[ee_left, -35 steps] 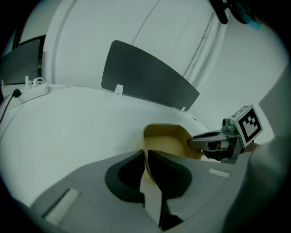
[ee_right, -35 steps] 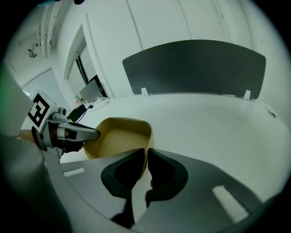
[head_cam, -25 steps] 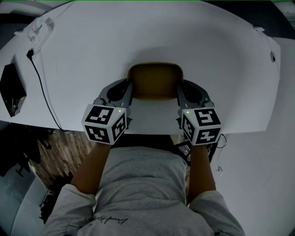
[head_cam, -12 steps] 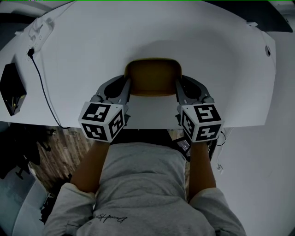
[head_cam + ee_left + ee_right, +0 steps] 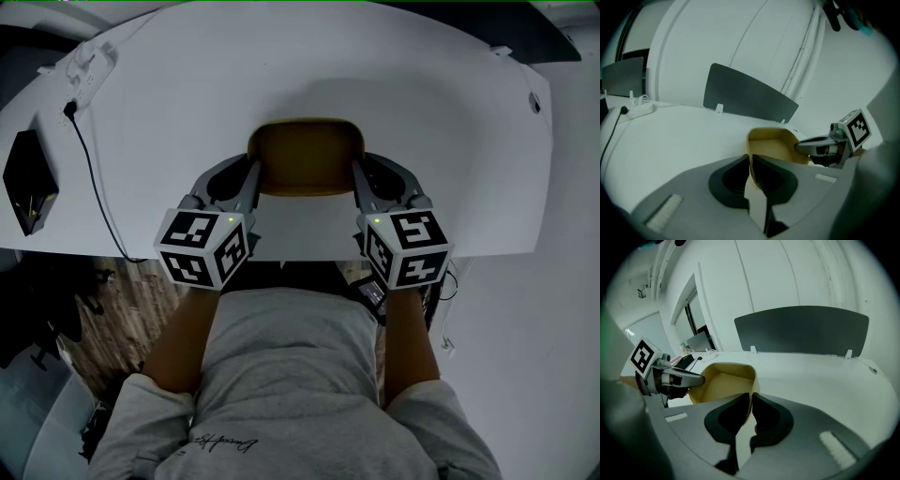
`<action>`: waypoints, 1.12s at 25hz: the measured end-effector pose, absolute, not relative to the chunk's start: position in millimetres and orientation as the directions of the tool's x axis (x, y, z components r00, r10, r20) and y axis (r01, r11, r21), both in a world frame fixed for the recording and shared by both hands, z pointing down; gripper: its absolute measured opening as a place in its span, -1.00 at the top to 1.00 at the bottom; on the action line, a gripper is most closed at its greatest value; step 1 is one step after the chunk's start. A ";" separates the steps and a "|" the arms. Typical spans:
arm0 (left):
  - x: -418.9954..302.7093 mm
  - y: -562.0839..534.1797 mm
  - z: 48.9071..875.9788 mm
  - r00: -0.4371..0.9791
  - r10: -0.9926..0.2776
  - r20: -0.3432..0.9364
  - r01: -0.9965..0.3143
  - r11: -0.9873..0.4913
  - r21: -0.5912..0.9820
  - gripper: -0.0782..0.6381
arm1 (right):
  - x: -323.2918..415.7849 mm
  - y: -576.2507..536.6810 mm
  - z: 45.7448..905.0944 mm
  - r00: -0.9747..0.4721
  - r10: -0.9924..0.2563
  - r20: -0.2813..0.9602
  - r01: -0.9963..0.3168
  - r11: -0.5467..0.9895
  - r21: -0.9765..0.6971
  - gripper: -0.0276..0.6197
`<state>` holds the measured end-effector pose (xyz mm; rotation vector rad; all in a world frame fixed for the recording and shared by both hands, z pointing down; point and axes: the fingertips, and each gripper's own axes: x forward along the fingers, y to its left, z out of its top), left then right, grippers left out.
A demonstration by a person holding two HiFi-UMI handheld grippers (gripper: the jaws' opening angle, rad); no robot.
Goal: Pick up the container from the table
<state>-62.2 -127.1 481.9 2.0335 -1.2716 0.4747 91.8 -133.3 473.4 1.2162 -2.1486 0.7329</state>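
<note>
A tan, rounded-square container (image 5: 305,157) hangs just above the white table (image 5: 281,66), near its front edge. My left gripper (image 5: 251,178) is shut on the container's left wall, and in the left gripper view the thin rim (image 5: 751,161) is pinched between the dark pads. My right gripper (image 5: 358,178) is shut on the right wall, with the rim (image 5: 751,401) clamped the same way in the right gripper view. The container's inside (image 5: 776,143) looks empty. Each gripper shows in the other's view: the right gripper (image 5: 806,147) and the left gripper (image 5: 696,379).
A black box (image 5: 28,180) lies at the table's left edge, with a black cable (image 5: 89,178) running to a white power strip (image 5: 84,64). A dark grey divider panel (image 5: 801,329) stands along the table's far edge. The person's torso is close below the table's front edge.
Both grippers have risen a little with the container between them; it sits slightly higher in the head view and its shadow on the table has spread.
</note>
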 end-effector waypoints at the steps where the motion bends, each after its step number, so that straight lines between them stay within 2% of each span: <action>1: -62.4 -127.4 479.2 0.456 -0.643 0.615 -0.889 -0.288 0.357 0.71 | 91.7 -133.3 470.7 -0.433 -0.577 0.692 -0.879 0.440 -0.183 0.80; 28: -64.4 -114.2 412.1 0.463 -0.715 0.523 -0.885 -0.340 0.319 0.71 | 89.4 -121.0 405.4 -0.431 -0.654 0.621 -0.883 0.446 -0.143 0.80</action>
